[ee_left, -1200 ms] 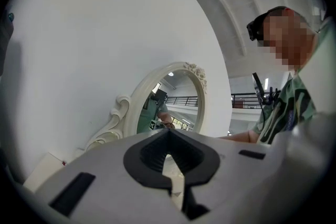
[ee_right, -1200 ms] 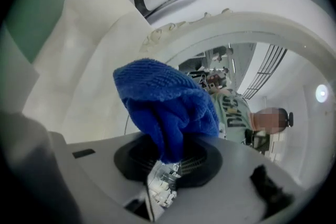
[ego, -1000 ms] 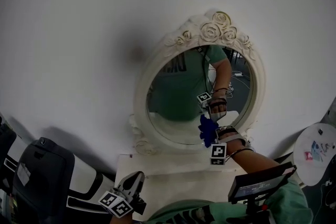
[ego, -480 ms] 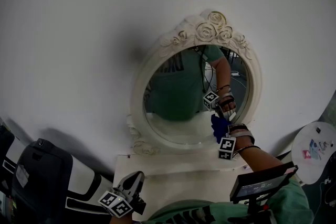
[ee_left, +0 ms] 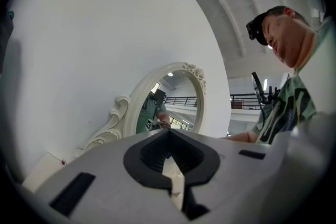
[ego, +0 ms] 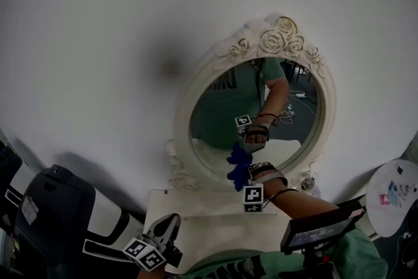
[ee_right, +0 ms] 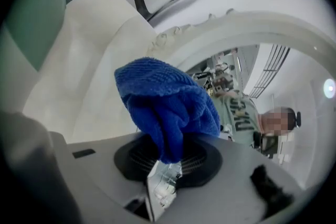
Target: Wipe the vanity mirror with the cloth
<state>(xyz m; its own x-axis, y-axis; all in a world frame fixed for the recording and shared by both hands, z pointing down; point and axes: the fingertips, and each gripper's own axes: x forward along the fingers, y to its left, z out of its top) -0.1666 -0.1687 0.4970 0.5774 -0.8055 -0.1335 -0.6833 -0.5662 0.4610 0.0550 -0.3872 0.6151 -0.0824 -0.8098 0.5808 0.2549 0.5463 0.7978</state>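
Pinching the soft, floppy cloth [ee_right: 168,107] by its bunch, right gripper [ee_right: 164,162] at mirror [ego: 281,121]; left gripper [ee_left: 170,165] closed, empty

The right gripper [ego: 244,174] holds a blue cloth [ego: 238,164] up to the lower part of the glass of the ornate, white-framed vanity mirror [ego: 274,115]. The mirror stands on a white shelf [ego: 202,222] against the white wall [ego: 98,42]. The left gripper [ego: 168,225] hangs low at the shelf's near edge, well apart from the mirror.

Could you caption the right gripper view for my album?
Right gripper shut on a bunched blue cloth, raised to the white-framed vanity mirror.
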